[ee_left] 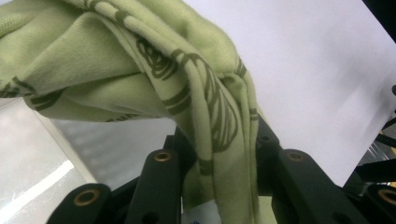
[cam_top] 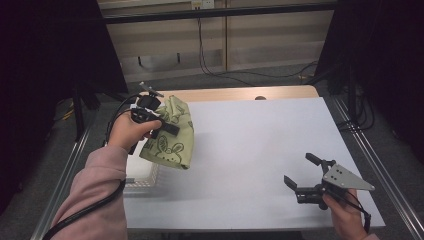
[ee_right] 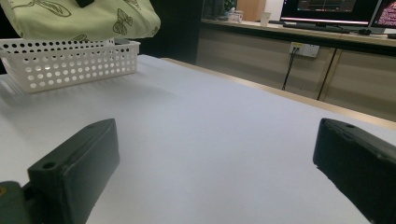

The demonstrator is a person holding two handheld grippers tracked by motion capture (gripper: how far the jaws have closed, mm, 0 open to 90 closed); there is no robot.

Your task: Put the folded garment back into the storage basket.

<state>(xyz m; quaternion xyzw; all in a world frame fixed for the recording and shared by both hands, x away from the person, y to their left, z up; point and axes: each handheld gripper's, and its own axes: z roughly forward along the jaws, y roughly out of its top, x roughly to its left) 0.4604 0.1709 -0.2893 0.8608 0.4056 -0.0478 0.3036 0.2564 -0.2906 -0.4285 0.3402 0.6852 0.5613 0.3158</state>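
Green cloth, printed with dark cartoon outlines, hangs from my left gripper, lifted just above the white basket. High view: basket sits at the table's left edge, cloth droops over its far right corner, lower hem past the rim on the table side. My guess: it's held high so the fabric clears the basket wall before I carry it over the white surface. My right gripper rests well away from the basket, near the table's front right corner, jaws spread wide, nothing between them. Parked there, likely waiting to take a second corner.

Left gripper view: a bunched fold of the cloth runs down between my two black jaws, pinched tight; rest of the fabric fans up and left. A white tag peeks out at the bottom by the pinch. Grip is on a gathered edge, so the bulk hangs free instead of wadding in the jaws.

Right gripper view: both fingers stand far apart, bare table between. Basket is ahead at left, cloth hanging above it. Aimed low along the surface toward the basket, ready to meet the fabric.
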